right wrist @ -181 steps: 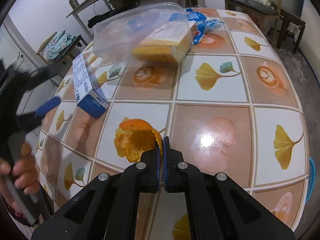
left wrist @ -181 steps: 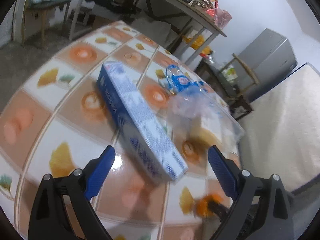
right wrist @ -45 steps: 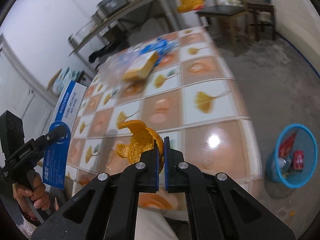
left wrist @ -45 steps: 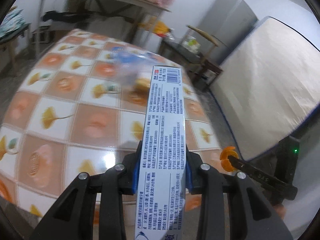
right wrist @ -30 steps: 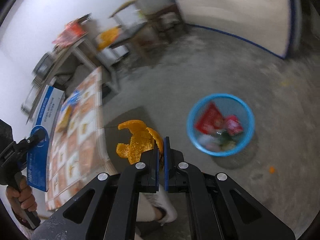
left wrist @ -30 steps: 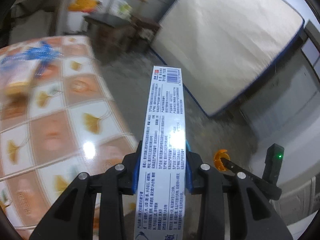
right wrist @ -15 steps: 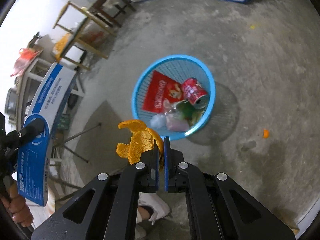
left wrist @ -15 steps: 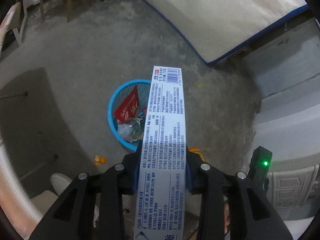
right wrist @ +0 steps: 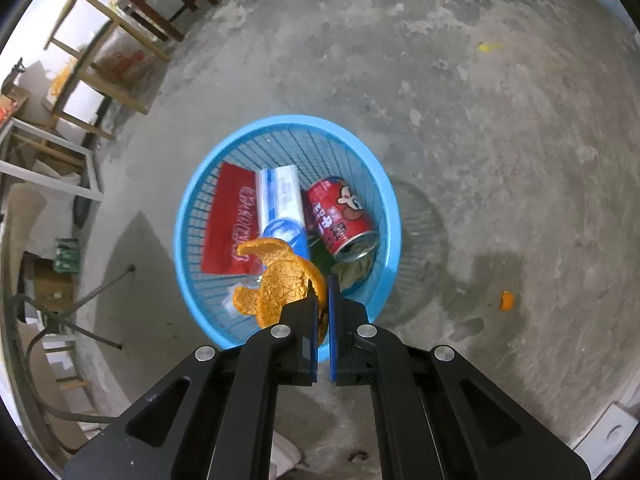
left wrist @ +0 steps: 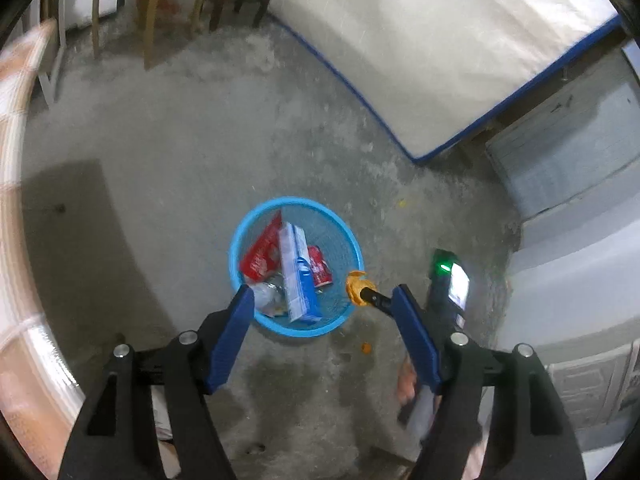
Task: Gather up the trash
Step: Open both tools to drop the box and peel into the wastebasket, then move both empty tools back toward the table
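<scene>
A round blue trash basket [left wrist: 240,240] [right wrist: 384,184] stands on the concrete floor. In it lie the blue and white toothpaste box [left wrist: 296,276] [right wrist: 280,204], a red wrapper [right wrist: 232,224] and a red can [right wrist: 340,216]. My left gripper [left wrist: 324,308] is open and empty above the basket. My right gripper [right wrist: 323,284] is shut on an orange peel [right wrist: 280,284] and holds it over the basket's near rim. The peel also shows in the left wrist view [left wrist: 354,283].
A small orange scrap [right wrist: 506,301] lies on the floor right of the basket. A mattress [left wrist: 420,40] leans at the back. Wooden chairs [right wrist: 100,40] and a tiled table edge [left wrist: 16,160] are to the left.
My left gripper has opened and the toothpaste box has dropped into the basket. My right gripper has moved closer over the basket with the peel.
</scene>
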Demonstrator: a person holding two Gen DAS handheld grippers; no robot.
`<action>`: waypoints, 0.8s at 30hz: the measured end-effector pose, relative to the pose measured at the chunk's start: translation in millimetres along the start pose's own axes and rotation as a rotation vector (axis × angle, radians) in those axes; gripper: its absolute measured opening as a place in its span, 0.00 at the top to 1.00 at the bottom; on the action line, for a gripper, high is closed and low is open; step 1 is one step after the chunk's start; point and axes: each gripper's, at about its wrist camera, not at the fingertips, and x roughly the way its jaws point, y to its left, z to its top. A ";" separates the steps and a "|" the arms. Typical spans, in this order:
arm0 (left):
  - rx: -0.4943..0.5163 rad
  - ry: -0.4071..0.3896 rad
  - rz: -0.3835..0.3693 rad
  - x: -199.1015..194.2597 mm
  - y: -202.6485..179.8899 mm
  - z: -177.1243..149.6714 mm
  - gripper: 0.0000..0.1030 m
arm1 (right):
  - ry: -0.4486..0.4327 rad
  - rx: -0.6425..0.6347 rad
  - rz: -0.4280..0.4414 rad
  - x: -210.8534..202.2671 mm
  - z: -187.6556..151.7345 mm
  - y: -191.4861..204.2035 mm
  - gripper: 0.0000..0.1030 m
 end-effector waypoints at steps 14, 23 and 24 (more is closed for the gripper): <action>0.054 -0.300 0.119 -187.0 70.6 -97.8 0.15 | 0.008 -0.076 -0.007 17.4 16.2 41.4 0.91; -0.046 -0.379 0.223 -234.9 121.5 -151.7 0.12 | 0.001 -0.160 -0.008 18.2 17.5 71.0 0.59; -0.066 -0.385 0.227 -239.0 127.8 -156.0 0.12 | -0.003 -0.165 -0.006 15.1 15.9 73.1 0.59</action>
